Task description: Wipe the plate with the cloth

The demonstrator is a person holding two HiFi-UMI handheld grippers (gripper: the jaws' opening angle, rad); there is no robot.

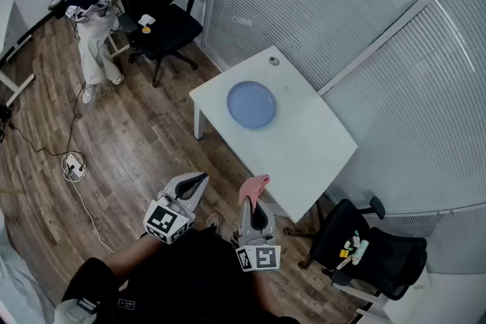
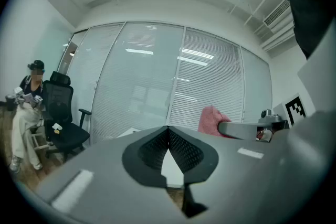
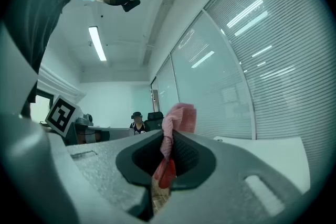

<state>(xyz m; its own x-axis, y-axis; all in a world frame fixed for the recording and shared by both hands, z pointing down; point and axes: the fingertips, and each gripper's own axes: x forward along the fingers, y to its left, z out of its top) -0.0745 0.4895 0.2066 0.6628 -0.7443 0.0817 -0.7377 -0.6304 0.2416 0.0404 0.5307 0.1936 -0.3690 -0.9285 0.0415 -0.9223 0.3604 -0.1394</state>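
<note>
**Pinching the pink cloth, well short of the plate**

Clamping the cloth (image 3: 178, 115) between the pads of the right gripper (image 3: 168, 150), fingers closed on the fabric with only its thickness parting them. Gripping it low, with a darker red fold down between the pads and the pink bunch standing up past the fingertips. Running its long axis along the jaws, loose end pointing forward toward the table (image 1: 307, 152) in the head view. Holding it just off the table's near edge, clearly apart from the plate (image 1: 251, 104).

Pressing the ribbed pads of the left gripper (image 2: 168, 136) fully together on nothing, beside the right gripper and aimed the same way.

Showing the plate, round and pale blue, flat on the far half of the white table, with a small round object (image 1: 273, 61) near the far corner. Carrying a few small colourful items (image 1: 354, 246) on the seat of the black chair (image 1: 380, 258) at lower right. Placing a seated person (image 1: 93, 19) across the wood floor, next to another black office chair (image 1: 163, 15).
</note>
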